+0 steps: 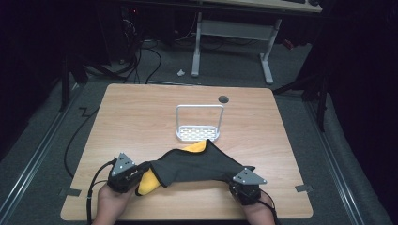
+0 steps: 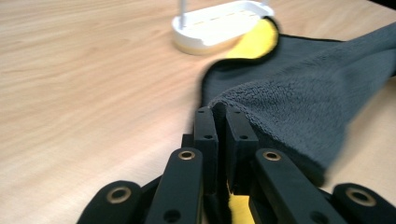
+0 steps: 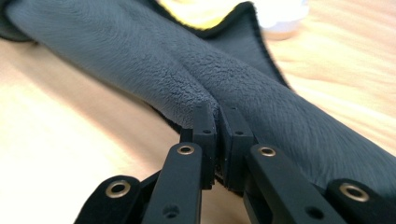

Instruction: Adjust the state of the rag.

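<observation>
Tools left point(image 1: 139, 174) and right point(image 1: 238, 183) both pinch the grey-yellow cloth point(image 1: 197, 164)

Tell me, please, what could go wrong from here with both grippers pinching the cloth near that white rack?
1. The cloth has a far corner lying against the rack; pulling or lifting might drag or tip it.
2. The left gripper and right gripper each pinch only a thin edge fold, so the plush fabric might slip out under tension.
3. The cloth is bunched between them, yellow side showing, so it may spread twisted rather than flat.
</observation>
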Action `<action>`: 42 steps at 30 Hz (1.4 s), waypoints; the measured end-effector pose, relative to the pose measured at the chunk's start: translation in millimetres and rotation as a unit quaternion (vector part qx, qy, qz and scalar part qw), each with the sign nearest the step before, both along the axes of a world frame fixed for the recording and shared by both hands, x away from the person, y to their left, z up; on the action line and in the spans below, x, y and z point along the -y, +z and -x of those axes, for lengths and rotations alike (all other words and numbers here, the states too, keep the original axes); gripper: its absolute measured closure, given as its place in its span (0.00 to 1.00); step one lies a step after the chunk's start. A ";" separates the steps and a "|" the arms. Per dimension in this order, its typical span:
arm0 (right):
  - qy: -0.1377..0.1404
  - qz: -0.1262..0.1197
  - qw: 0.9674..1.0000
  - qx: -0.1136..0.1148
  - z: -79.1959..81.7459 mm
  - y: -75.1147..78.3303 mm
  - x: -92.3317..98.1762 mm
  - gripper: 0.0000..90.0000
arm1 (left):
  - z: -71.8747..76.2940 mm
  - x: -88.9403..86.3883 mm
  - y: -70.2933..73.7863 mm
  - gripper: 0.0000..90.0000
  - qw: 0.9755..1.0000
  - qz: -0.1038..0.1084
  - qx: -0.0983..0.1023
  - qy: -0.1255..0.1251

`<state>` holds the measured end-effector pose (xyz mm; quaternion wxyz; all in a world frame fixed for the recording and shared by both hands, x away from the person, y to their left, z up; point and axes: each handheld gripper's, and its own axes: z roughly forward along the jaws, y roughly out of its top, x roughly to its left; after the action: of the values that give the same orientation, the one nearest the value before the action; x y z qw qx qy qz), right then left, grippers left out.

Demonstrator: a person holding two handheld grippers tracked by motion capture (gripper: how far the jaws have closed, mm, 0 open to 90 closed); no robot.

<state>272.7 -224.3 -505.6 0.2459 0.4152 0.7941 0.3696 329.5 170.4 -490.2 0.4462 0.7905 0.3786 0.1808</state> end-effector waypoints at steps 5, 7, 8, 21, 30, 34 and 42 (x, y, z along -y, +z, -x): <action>-0.020 -0.010 1.000 0.007 -2.5 4.8 11.8 0.96 | -20.7 8.5 -7.3 0.93 0.999 -0.030 -0.013 -0.006; -0.027 -0.013 1.000 0.003 -4.2 2.8 11.8 0.95 | -23.8 13.5 -12.9 0.82 0.999 -0.042 -0.031 0.013; -0.028 -0.014 1.000 0.001 -5.2 2.0 11.7 0.95 | -20.7 13.2 -12.7 0.74 0.999 -0.035 -0.029 0.021; -0.011 -0.034 0.999 0.008 -10.8 9.5 -1.3 0.95 | 49.0 72.4 -30.3 0.82 0.997 -0.059 -0.035 -0.029; 0.008 -0.058 0.997 0.055 0.1 45.0 -5.9 0.94 | 48.8 48.4 40.2 0.94 0.999 0.018 0.028 -0.034; 0.012 -0.075 0.995 0.062 5.4 54.0 -9.5 0.86 | 65.7 35.9 44.9 0.94 0.998 0.036 -0.006 -0.047; 0.011 -0.055 0.998 0.041 -3.5 44.1 -12.5 0.76 | 91.5 22.6 0.4 0.94 0.995 0.044 -0.079 -0.032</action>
<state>276.2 -211.8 -461.5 0.2510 0.4035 0.7662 0.4326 238.0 147.7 -489.8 0.4546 0.7938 0.3947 0.0864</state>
